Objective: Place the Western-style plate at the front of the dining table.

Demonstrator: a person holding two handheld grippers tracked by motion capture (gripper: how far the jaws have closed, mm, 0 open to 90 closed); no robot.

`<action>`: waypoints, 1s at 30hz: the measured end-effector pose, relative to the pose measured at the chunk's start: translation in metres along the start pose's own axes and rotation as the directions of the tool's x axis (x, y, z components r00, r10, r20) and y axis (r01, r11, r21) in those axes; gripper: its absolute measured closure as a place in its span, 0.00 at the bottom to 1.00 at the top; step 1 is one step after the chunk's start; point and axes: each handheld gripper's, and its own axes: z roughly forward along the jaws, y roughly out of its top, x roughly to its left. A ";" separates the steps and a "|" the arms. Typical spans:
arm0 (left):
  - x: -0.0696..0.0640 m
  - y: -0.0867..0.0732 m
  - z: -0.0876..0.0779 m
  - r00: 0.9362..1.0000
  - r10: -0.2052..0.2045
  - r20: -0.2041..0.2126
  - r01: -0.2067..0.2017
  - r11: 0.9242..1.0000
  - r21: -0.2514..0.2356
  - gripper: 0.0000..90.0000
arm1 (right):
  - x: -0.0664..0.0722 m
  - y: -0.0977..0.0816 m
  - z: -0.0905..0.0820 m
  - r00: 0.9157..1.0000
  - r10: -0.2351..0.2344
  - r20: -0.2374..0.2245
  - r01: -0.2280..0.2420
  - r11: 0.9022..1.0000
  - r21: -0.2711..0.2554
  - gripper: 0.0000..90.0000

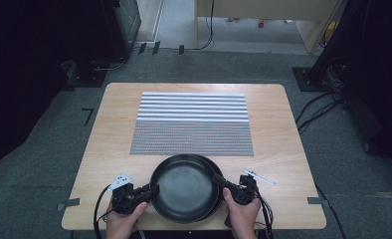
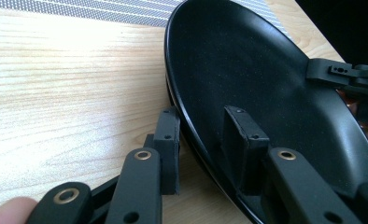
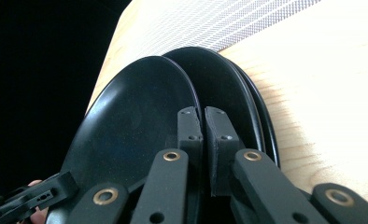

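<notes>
A stack of shallow black plates sits near the table's front edge. Both grippers hold the top plate (image 1: 184, 186), which is tilted and shifted a little left of the lower plate (image 1: 219, 196). My left gripper (image 1: 153, 189) is shut on its left rim, one jaw inside the plate (image 2: 247, 60) and one outside. My right gripper (image 1: 218, 180) pinches the right rim. In the right gripper view my right gripper (image 3: 203, 114) clamps the top plate (image 3: 130, 126), with the lower plate (image 3: 231, 88) beside it.
A striped grey and white mat (image 1: 191, 124) covers the middle of the wooden table (image 1: 109, 149), just beyond the plates. Dark floor with cables surrounds the table, and stands rise at the back left and right.
</notes>
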 end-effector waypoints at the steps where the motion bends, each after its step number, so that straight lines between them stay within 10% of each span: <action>1: 0.000 0.000 0.000 1.000 0.000 0.000 0.000 1.000 0.000 0.76 | 0.000 0.000 0.000 1.000 0.000 0.000 0.000 1.000 0.000 0.96; 30: -0.011 0.025 0.008 1.000 -0.020 -0.019 0.020 0.999 -0.035 0.76 | 0.008 0.027 -0.005 1.000 -0.008 -0.007 0.007 1.000 -0.028 0.96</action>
